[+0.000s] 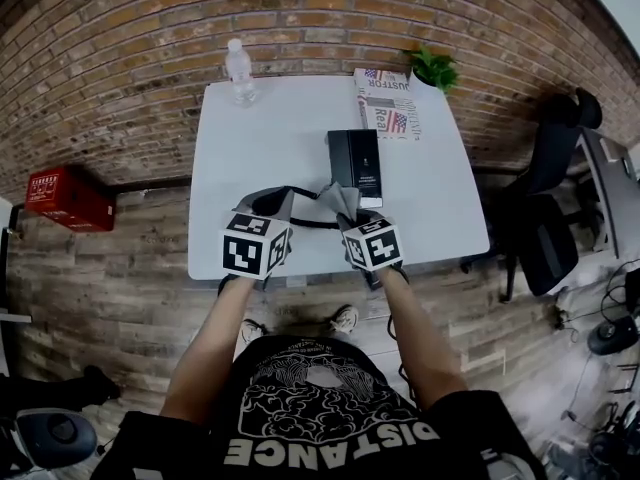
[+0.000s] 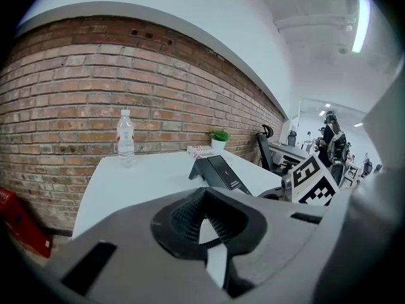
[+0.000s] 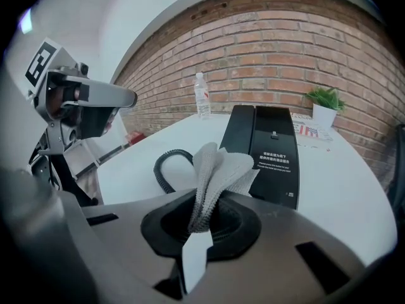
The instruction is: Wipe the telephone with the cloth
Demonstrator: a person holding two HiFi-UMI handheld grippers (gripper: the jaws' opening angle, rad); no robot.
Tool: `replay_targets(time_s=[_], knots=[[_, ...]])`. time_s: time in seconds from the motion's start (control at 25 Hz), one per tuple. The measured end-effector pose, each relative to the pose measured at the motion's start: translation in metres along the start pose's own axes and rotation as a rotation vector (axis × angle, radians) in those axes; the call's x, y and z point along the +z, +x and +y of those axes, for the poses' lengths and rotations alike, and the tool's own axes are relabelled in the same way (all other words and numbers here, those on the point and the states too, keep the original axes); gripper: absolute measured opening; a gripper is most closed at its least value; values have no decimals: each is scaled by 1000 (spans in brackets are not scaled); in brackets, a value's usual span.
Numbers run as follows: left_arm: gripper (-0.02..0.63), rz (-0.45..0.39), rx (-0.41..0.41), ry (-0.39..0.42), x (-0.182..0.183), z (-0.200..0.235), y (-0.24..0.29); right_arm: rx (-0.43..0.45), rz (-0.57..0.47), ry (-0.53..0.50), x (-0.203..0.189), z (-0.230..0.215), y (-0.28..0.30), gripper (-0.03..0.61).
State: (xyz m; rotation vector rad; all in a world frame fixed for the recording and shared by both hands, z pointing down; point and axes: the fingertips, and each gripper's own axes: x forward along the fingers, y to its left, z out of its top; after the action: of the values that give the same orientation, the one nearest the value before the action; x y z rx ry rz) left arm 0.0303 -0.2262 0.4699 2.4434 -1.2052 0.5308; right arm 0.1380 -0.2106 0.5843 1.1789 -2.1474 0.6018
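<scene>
A black telephone (image 1: 355, 163) lies in the middle of the white table (image 1: 250, 148), and its coiled cord (image 1: 290, 208) loops toward the near edge. My right gripper (image 1: 347, 208) is shut on a grey cloth (image 1: 342, 198), held just short of the phone's near end. In the right gripper view the cloth (image 3: 218, 166) stands up out of the right gripper (image 3: 205, 198), in front of the telephone (image 3: 272, 151) and the cord (image 3: 166, 166). My left gripper (image 1: 283, 202) hovers over the cord at the left. In its own view the left gripper (image 2: 204, 201) is shut on nothing, and the telephone (image 2: 218, 171) lies ahead to the right.
A water bottle (image 1: 240, 71) stands at the table's far left. A printed box (image 1: 385, 100) and a small potted plant (image 1: 435, 68) sit at the far right, against the brick wall. A red crate (image 1: 68, 198) is on the floor to the left, and an office chair (image 1: 550, 198) stands to the right.
</scene>
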Motion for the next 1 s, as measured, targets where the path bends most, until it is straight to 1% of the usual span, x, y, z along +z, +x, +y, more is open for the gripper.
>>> replay_targets(time_s=[0.28, 0.48, 0.76, 1.0], knots=[[6, 11, -34, -14, -6, -2, -3, -16, 8, 23, -9, 4, -1, 12], [5, 18, -51, -7, -7, -1, -7, -51, -33, 40, 1, 2, -11, 12], [6, 26, -44, 9, -6, 4, -8, -114, -129, 10, 47, -26, -37, 12], [6, 13, -14, -3, 4, 13, -2, -127, -182, -61, 94, -50, -47, 12]])
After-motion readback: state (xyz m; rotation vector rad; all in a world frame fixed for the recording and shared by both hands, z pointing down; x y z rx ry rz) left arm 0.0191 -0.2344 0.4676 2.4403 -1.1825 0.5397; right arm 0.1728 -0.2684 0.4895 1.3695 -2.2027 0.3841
